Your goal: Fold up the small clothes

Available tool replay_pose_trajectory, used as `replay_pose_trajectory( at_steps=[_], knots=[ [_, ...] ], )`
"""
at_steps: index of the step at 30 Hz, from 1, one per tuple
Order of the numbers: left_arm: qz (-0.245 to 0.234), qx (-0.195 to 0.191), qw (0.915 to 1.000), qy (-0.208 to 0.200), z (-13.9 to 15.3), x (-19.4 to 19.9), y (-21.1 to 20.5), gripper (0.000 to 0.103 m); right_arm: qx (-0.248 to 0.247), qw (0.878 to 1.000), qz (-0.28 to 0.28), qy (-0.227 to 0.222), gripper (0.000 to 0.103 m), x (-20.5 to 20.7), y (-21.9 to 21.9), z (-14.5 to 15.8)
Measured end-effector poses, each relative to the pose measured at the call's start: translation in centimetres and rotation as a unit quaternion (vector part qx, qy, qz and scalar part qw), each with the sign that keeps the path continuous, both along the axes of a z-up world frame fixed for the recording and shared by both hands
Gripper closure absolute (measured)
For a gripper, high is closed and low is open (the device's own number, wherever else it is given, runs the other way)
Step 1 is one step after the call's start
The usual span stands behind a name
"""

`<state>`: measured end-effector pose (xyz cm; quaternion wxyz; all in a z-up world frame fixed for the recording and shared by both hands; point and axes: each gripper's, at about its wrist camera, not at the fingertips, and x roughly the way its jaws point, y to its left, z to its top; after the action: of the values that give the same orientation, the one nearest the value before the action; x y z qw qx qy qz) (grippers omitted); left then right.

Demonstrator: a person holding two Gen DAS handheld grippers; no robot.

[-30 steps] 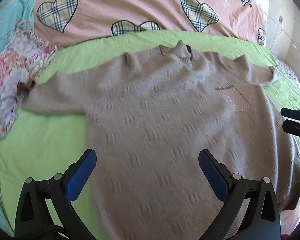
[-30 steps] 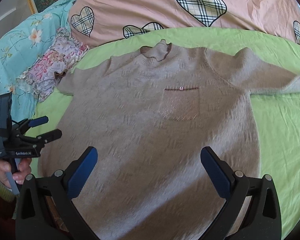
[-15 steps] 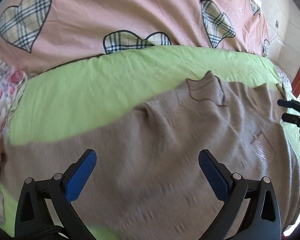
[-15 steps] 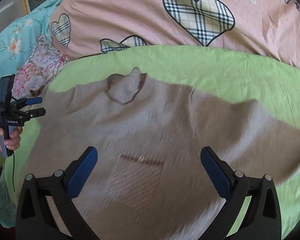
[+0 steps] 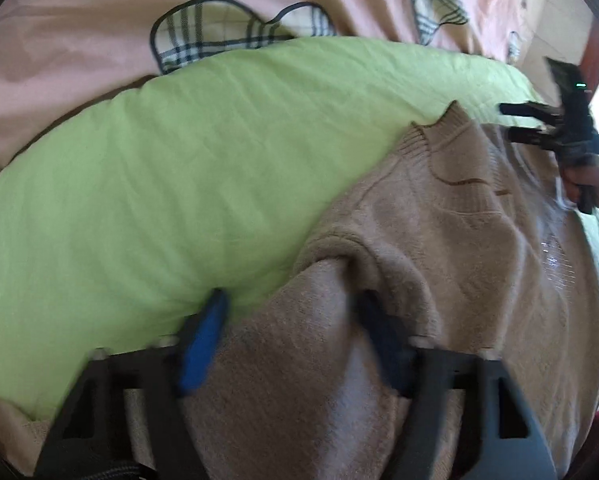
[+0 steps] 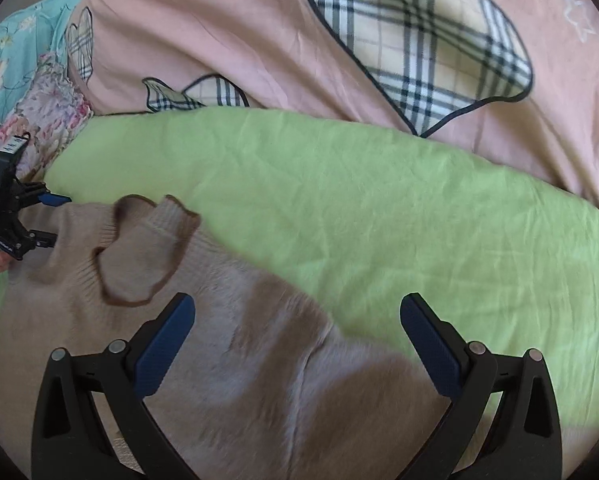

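Note:
A beige knit sweater (image 5: pixel 459 248) (image 6: pixel 259 392) lies flat on the green sheet (image 5: pixel 179 180) (image 6: pixel 379 208), its brown-edged collar (image 6: pixel 147 252) toward the pink duvet. My left gripper (image 5: pixel 293 328) (image 6: pixel 51 220) is down on the sweater's shoulder edge. Its jaws are closing, and the fabric bunches into a ridge between the blurred blue pads. My right gripper (image 6: pixel 299 344) (image 5: pixel 513 122) stands open just above the other shoulder, one finger over the knit and one over the sheet, with nothing gripped.
A pink duvet (image 6: pixel 259 28) with plaid hearts is heaped behind the sheet. Floral cloth (image 6: pixel 47 120) and turquoise bedding (image 6: pixel 15 52) lie at the far left. A person's hand (image 5: pixel 587 180) holds the right gripper near the bed's edge.
Both grippers have moved forward and down, from over the sweater's body to its two shoulders. The left jaws have narrowed, with fabric bunched between them. The right jaws are as wide as before.

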<state>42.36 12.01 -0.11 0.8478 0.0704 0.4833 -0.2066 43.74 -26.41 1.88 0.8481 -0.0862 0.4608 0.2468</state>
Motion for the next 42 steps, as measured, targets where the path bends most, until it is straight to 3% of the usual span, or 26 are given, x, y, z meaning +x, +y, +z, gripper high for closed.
replay_pose_trajectory(
  at_steps=[1,2,5,6,7,8,10,12,14,18,24,26,27,28,30,36,40,42],
  knots=[
    [-0.006,-0.009,0.9999,0.003,0.2,0.0,-0.2,0.083,-0.004,1.000,0.001,0.006,0.006,0.4,0.1,-0.6],
    [-0.010,-0.021,0.9997,0.007,0.2,-0.2,0.0,0.089,-0.009,1.000,0.001,0.017,0.009,0.8,0.2,-1.4],
    [-0.008,-0.018,0.9996,-0.022,0.4,-1.6,0.2,0.094,-0.023,0.999,-0.004,0.024,0.037,0.9,0.2,-2.7],
    [0.001,-0.018,0.9993,-0.034,0.6,-2.1,0.4,0.094,-0.023,0.999,-0.004,0.024,0.057,0.8,0.1,-2.7],
    [0.008,-0.020,0.9989,-0.041,0.8,-2.7,0.7,0.094,-0.014,0.999,-0.007,0.028,0.088,0.7,-0.1,-2.5],
    [0.019,-0.018,0.9983,-0.052,1.4,-3.2,0.8,0.095,-0.004,0.999,-0.012,0.033,0.095,0.7,-0.4,-2.4],
    [0.053,-0.006,0.9954,-0.079,2.8,-3.7,1.5,0.095,-0.005,1.000,-0.027,0.015,0.095,0.4,-0.8,-1.3],
    [0.083,-0.011,0.9928,-0.086,3.7,-3.7,2.4,0.096,0.002,0.999,-0.048,-0.005,0.095,0.3,-1.4,0.0],
    [0.115,0.007,0.9895,-0.087,3.5,-2.7,3.2,0.096,0.011,0.997,-0.075,-0.015,0.095,0.7,-1.9,0.5],
    [0.154,0.027,0.9856,-0.066,1.1,-2.0,3.9,0.096,0.006,0.994,-0.108,0.004,0.095,1.6,-2.0,-1.5],
    [0.196,0.039,0.9783,-0.054,0.3,-1.2,3.7,0.094,-0.006,0.992,-0.129,0.011,0.095,1.6,-1.5,-2.8],
    [0.205,0.035,0.9767,-0.052,0.8,-1.5,3.7,0.090,0.016,0.991,-0.134,0.011,0.090,1.7,-2.0,-2.2],
    [0.215,0.036,0.9745,-0.054,1.4,-1.8,3.7,0.087,0.022,0.989,-0.145,0.012,0.081,1.6,-2.5,-1.7],
    [0.218,0.035,0.9738,-0.053,1.7,-2.0,3.4,0.085,0.024,0.988,-0.155,0.008,0.071,1.1,-3.2,-1.1],
    [0.239,0.032,0.9691,-0.052,2.6,-2.8,3.5,0.076,0.029,0.985,-0.168,-0.006,0.066,-0.2,-4.8,0.1],
    [0.269,-0.005,0.9608,-0.068,6.1,-7.0,3.0,0.066,0.037,0.973,-0.225,-0.030,0.062,-5.3,-12.3,3.1],
    [0.245,-0.024,0.9659,-0.081,7.5,-9.6,-0.3,0.052,0.033,0.951,-0.303,-0.048,0.047,-9.1,-19.6,4.2],
    [0.235,-0.036,0.9685,-0.074,7.5,-10.4,-2.4,0.046,0.034,0.936,-0.346,-0.053,0.047,-10.7,-23.2,4.5]
  ],
)
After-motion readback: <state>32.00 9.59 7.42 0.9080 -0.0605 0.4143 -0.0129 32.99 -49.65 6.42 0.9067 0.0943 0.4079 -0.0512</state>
